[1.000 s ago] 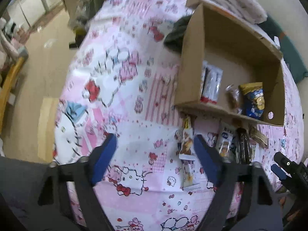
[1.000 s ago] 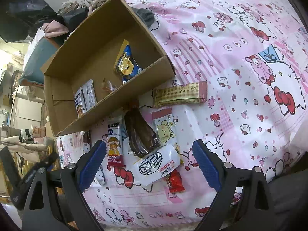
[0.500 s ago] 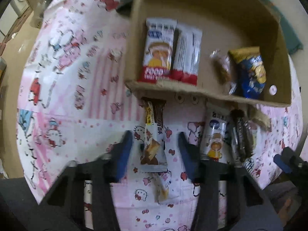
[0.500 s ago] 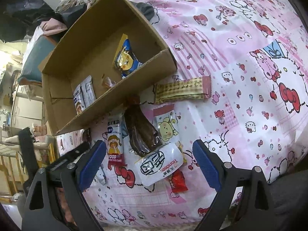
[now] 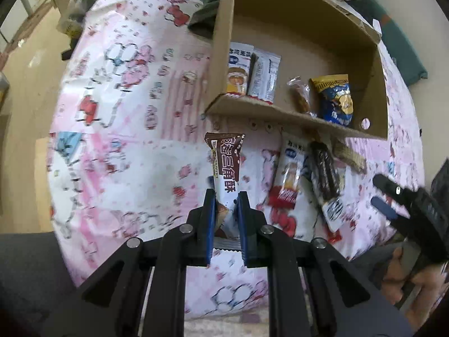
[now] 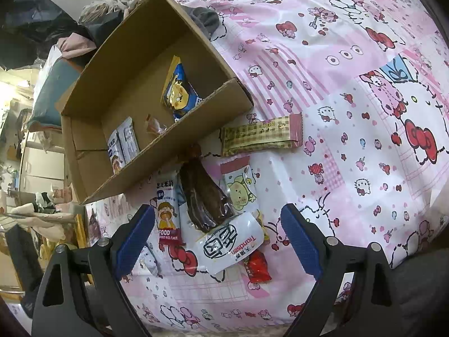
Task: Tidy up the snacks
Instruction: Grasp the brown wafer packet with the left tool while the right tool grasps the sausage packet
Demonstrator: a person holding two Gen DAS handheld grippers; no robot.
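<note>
Snacks on our pink cartoon cloth (image 5: 118, 129), one clamped in our left gripper (image 5: 226, 196).

Our left fingers (image 5: 209, 216) are pinched nearly closed on a brown-and-white wafer bar (image 5: 226, 165), gripped by its lower end and held above the cloth, in front of the cardboard box (image 5: 280, 112). Our right gripper (image 6: 217, 224) hovers with its jaws spread wide and nothing between them, above a loose cluster we count as seven packets: rice cake bar (image 6: 167, 210), dark brown pack (image 6: 204, 196), bear packet (image 6: 238, 188), white pouch (image 6: 231, 243), red sweet (image 6: 256, 264), checked wafer bar (image 6: 261, 134), and one pale packet (image 6: 148, 261) by the left finger. Inside the box we count four: two white bars (image 5: 252, 73), one small clear-wrapped sweet (image 5: 300, 95), one blue-and-yellow bag (image 5: 335, 98).
</note>
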